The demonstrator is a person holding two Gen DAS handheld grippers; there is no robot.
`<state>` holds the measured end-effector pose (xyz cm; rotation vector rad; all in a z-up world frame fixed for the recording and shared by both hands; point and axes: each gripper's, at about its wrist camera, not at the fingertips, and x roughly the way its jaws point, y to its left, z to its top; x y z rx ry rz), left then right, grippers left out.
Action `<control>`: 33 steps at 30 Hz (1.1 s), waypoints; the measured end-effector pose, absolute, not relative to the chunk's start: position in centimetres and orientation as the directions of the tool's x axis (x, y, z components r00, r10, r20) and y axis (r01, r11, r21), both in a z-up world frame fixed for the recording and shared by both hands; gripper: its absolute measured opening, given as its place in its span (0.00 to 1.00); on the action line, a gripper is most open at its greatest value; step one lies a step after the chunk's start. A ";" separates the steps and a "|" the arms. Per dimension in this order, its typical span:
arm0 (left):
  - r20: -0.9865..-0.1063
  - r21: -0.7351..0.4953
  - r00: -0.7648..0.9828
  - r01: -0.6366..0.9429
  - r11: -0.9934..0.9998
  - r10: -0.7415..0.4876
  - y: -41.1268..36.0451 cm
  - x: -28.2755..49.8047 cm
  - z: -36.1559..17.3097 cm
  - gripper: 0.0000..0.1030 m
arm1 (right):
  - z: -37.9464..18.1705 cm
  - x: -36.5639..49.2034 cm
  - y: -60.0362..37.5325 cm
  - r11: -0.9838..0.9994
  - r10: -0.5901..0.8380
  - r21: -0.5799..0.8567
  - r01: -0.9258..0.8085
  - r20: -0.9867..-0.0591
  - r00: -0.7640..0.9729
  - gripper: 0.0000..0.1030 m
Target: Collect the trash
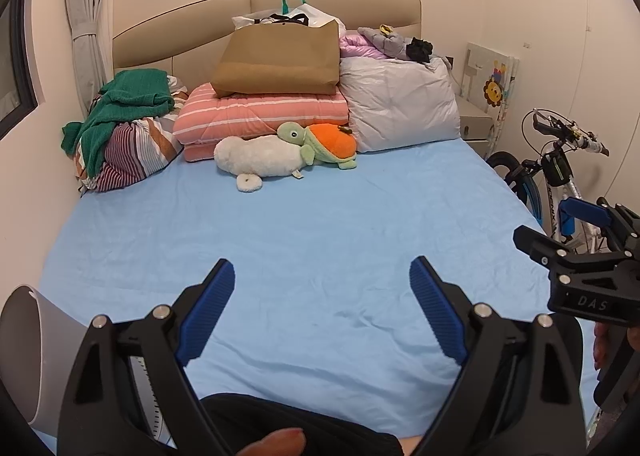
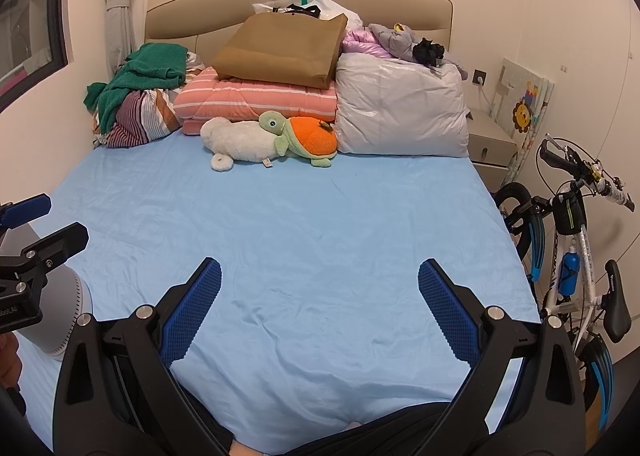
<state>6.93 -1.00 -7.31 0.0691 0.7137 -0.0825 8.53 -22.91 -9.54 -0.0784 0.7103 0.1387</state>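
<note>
While both jaws gape wide, left gripper (image 1: 322, 310) and right gripper (image 2: 320, 308) hover over wrinkled blue sheet (image 1: 304, 232), holding nothing. Ribbed blue pads (image 1: 208, 308). Trash: cannot tell. Far: brown paper bag (image 1: 280, 59), fuzzy turtle (image 1: 320, 141). Right: bike (image 2: 576, 240).

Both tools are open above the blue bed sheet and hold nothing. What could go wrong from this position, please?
No clear trash shows on the blue sheet, so a tool may wrongly grab belongings, such as the brown paper bag on the striped quilt. The right tool is near the bicycle and might bump it. The white bin by the left tool could tip.
</note>
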 end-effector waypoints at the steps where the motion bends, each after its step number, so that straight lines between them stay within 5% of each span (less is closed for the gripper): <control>1: -0.655 0.035 0.754 0.100 0.994 -0.053 -1.0 6.9 -7.3 0.86 | -9.4 8.5 -22.9 0.988 0.100 -0.025 -0.153 -0.654 0.750 0.93; 33: -0.615 -0.042 0.780 0.111 0.993 -0.113 0.5 6.3 -6.4 0.88 | -8.8 8.3 -22.2 0.987 0.104 -0.025 -0.159 -0.655 0.748 0.93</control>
